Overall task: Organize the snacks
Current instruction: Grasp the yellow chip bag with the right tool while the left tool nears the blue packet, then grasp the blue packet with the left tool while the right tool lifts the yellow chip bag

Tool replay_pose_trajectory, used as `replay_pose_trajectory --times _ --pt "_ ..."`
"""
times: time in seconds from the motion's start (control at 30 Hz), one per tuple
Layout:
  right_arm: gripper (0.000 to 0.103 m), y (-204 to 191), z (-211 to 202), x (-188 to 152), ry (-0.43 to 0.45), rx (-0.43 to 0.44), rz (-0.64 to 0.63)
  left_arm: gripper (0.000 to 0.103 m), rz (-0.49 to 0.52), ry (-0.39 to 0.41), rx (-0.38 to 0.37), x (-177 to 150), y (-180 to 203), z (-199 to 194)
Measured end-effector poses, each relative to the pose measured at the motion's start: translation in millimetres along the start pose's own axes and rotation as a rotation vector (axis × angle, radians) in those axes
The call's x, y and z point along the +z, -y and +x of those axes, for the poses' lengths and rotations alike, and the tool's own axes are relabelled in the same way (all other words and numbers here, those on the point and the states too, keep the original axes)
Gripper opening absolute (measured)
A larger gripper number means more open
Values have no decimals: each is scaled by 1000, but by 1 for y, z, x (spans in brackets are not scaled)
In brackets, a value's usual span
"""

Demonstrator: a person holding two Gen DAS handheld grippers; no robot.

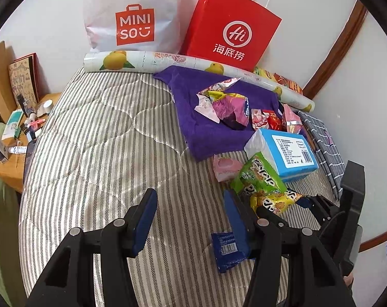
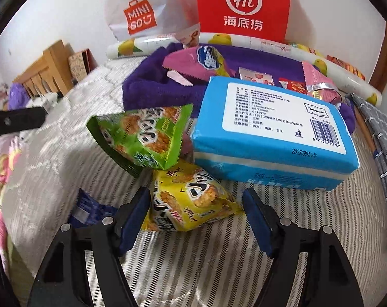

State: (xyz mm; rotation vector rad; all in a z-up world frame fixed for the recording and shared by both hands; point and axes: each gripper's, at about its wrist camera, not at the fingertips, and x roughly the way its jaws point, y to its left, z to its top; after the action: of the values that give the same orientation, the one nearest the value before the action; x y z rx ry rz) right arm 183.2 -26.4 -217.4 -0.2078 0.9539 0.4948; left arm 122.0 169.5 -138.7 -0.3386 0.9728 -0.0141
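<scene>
Right claw (image 2: 196, 217) stands apart at the bottom centre of its view, the yellow snack packet (image 2: 193, 199) lying between the pads, neither visibly pressing it. Left claw (image 1: 188, 220) is likewise apart, nothing between its pads; a small blue packet (image 1: 228, 252) lies on the bed (image 1: 91, 140) just beside its right finger. The task appears barely begun: a green snack packet (image 2: 144, 138) rests against the blue tissue pack (image 2: 275, 133), and more snacks lie scattered on the purple towel (image 1: 206, 133) at centre right. No sorted group is visible; nearly all remains.
</scene>
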Motion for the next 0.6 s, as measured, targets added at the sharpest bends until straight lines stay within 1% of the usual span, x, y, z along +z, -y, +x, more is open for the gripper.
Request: replay_pose_trajectory --times 0.07,0.1,0.13,0.23,0.4,0.6 --pt "74 0 1 -2 2 -2 -5 52 -2 -3 -3 -2 0 1" --pt "73 0 1 -3 5 -1 -6 52 -2 -5 -3 -2 0 2" --pt "69 1 0 -4 11 2 -5 52 -2 -8 -3 -3 0 3" --pt "67 2 -2 -5 17 10 1 52 -10 -17 -9 -6 -1 5" --pt "65 6 -13 -6 31 31 17 52 -19 -28 -5 -9 -3 7" --pt "64 13 -32 -9 62 58 46 52 -33 -66 -11 -20 -1 18"
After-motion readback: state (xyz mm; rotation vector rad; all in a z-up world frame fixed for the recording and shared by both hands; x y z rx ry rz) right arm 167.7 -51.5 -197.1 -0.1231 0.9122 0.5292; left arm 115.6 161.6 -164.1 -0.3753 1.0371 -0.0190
